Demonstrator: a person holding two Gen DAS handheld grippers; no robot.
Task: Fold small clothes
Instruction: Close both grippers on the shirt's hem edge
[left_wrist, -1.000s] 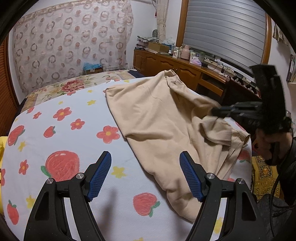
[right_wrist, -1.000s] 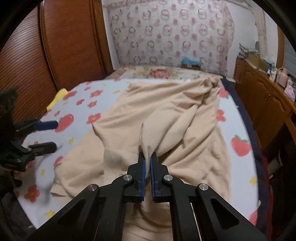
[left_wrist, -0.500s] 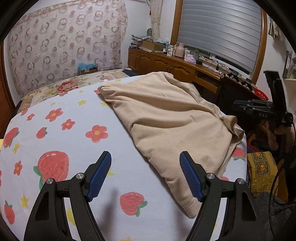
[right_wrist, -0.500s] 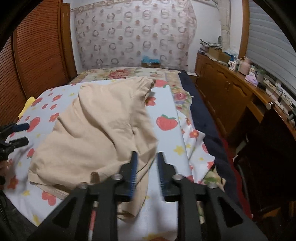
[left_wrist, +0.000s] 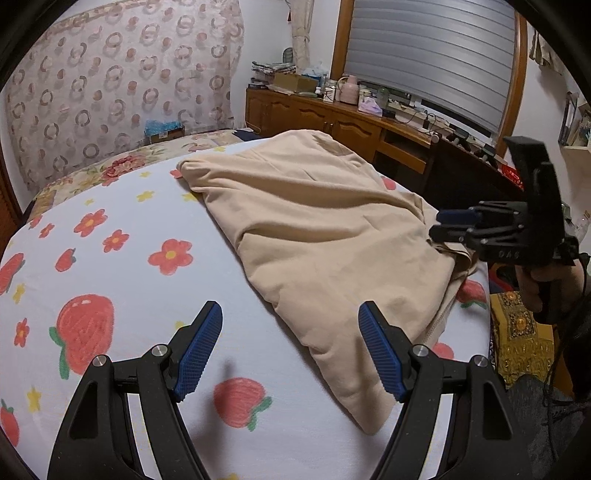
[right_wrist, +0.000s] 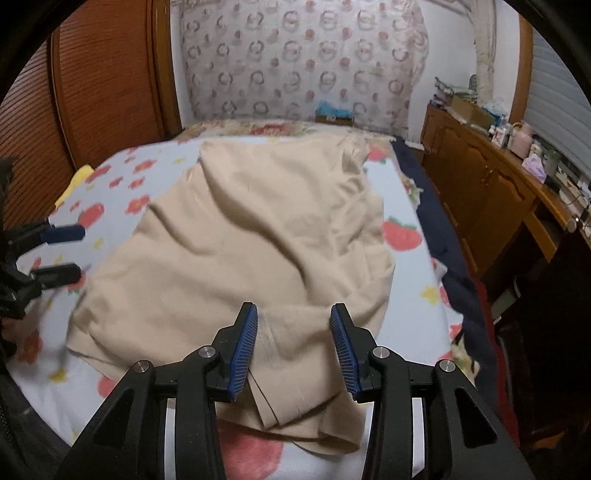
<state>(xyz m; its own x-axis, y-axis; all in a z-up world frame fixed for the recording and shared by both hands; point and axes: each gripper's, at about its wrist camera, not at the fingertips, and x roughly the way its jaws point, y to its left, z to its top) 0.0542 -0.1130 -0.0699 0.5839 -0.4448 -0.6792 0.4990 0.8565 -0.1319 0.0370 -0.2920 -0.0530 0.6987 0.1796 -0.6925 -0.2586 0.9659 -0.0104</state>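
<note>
We judge the beige garment (right_wrist: 258, 236) soft, light and floppy, lying rumpled on the bed (left_wrist: 110, 295); it should slump unless taken by a hem or corner, such as the loose edge at six o'clock in the right wrist view. There the right claw (right_wrist: 293, 345) is opening, fabric lying between its pads but not pinched. The left claw (left_wrist: 290, 349) stands wide over bare sheet, holding nothing. Only the left view shows the garment's pointed near corner at five o'clock; only the right shows its bunched folds.
</note>
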